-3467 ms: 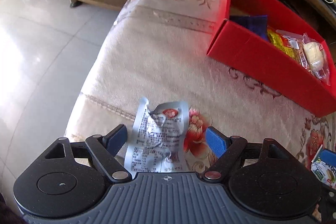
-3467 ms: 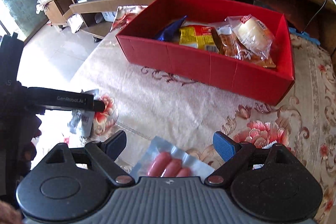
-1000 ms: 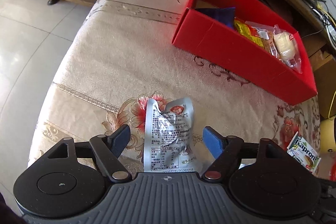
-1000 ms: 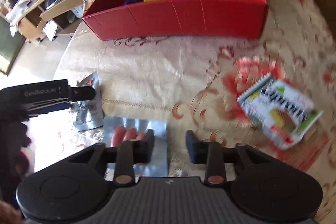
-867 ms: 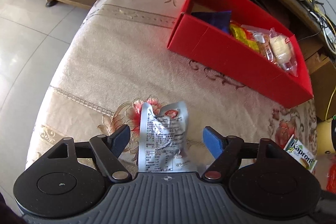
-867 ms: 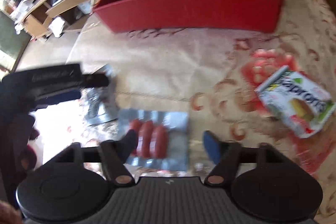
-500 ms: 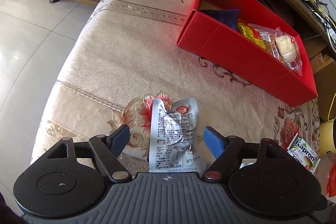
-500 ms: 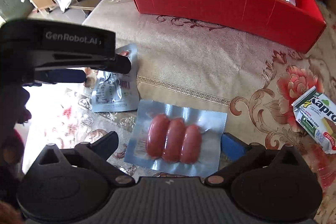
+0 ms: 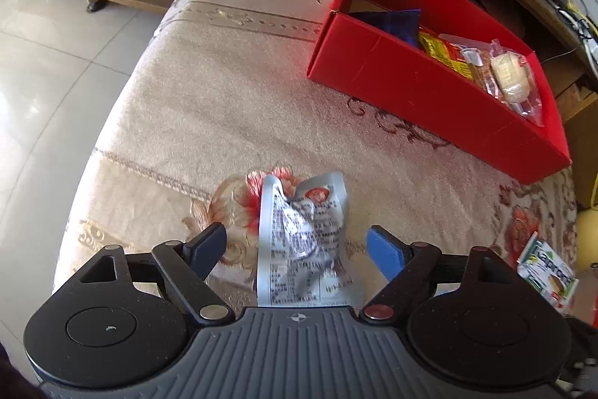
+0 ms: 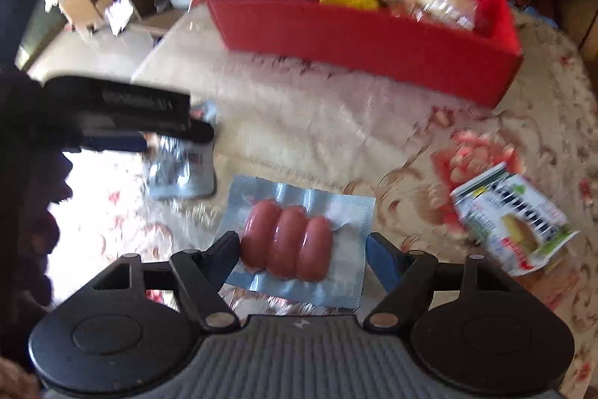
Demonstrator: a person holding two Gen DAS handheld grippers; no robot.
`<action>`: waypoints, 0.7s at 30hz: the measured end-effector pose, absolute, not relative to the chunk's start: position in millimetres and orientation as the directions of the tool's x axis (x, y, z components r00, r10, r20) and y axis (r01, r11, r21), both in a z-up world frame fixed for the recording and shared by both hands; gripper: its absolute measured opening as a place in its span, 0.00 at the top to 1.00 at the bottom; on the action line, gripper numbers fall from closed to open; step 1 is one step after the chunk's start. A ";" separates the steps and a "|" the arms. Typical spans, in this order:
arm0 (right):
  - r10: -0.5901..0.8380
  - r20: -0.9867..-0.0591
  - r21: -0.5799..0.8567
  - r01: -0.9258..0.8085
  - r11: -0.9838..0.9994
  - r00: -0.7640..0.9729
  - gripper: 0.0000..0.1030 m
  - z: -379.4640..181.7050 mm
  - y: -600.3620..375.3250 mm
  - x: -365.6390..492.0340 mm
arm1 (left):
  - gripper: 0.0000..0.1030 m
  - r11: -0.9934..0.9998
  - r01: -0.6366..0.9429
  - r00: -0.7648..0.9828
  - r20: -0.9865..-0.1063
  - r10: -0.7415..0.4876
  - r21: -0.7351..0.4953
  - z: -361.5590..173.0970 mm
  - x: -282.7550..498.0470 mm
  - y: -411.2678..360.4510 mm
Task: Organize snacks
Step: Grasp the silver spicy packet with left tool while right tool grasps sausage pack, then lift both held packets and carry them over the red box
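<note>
Straddling sausage pack (image 10: 299, 242): right tongs (image 10: 299, 258) closing, pads not yet pinching (next: squeeze, lift to red box (image 10: 373, 51)).

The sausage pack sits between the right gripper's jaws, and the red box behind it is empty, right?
Not quite. The sausage pack does sit between the right gripper's jaws, but the red box is not empty: the right wrist view shows several snack packets inside it.

Crinkled silver pouch (image 9: 302, 238) and sausage pack (image 10: 295, 242) lie flat near the floral cloth's (image 9: 224, 100) front edge, red box (image 9: 429, 81) at back.
</note>
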State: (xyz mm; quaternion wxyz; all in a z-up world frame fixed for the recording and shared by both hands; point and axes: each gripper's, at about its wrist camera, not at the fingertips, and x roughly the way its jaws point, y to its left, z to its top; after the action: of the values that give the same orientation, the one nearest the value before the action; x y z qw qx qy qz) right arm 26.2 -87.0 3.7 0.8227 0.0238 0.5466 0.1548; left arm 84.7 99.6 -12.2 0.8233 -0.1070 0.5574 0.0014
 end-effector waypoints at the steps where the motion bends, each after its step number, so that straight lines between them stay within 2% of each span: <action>1: 0.291 -0.885 0.221 -0.221 0.950 0.363 0.30 6.8 -90.4 27.4 | 0.15 0.976 -0.129 0.383 -0.917 -0.112 -0.173 -12.9 87.8 99.7; 4: 0.326 -0.871 0.267 -0.202 0.942 0.368 0.30 11.5 -98.0 31.8 | 0.16 0.984 -0.125 0.386 -0.920 -0.070 -0.128 -14.3 93.7 91.9; 8: 0.339 -0.852 0.284 -0.192 0.939 0.399 0.30 20.9 -108.2 34.2 | 0.37 0.999 -0.043 0.408 -0.913 -0.012 -0.032 -13.5 86.0 70.9; 9: 0.338 -0.848 0.285 -0.186 0.940 0.409 0.30 24.2 -113.0 34.0 | 0.42 0.999 -0.021 0.411 -0.912 -0.021 -0.032 -12.3 84.6 67.0; 10: 0.336 -0.845 0.287 -0.178 0.941 0.417 0.30 26.3 -117.1 34.4 | 0.43 0.999 -0.005 0.406 -0.913 -0.046 -0.052 -11.9 84.4 64.2; 17: 0.325 -0.829 0.293 -0.143 0.945 0.455 0.30 34.6 -136.8 33.2 | 0.44 0.996 0.043 0.416 -0.905 -0.088 -0.077 -6.0 83.8 44.2; 19: 0.324 -0.827 0.297 -0.133 0.946 0.460 0.30 35.3 -141.5 33.6 | 0.51 0.995 0.058 0.428 -0.898 -0.101 -0.084 0.6 83.2 38.6; 21: 0.325 -0.824 0.302 -0.127 0.945 0.465 0.30 36.1 -145.1 34.3 | 0.63 0.990 0.073 0.430 -0.892 -0.140 -0.121 6.5 82.3 35.9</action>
State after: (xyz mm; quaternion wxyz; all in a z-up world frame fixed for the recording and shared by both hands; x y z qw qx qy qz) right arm 34.3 -145.1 36.1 0.8500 0.0992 0.5000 0.1329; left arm 82.3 35.9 6.5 0.8451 -0.0318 0.5299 -0.0630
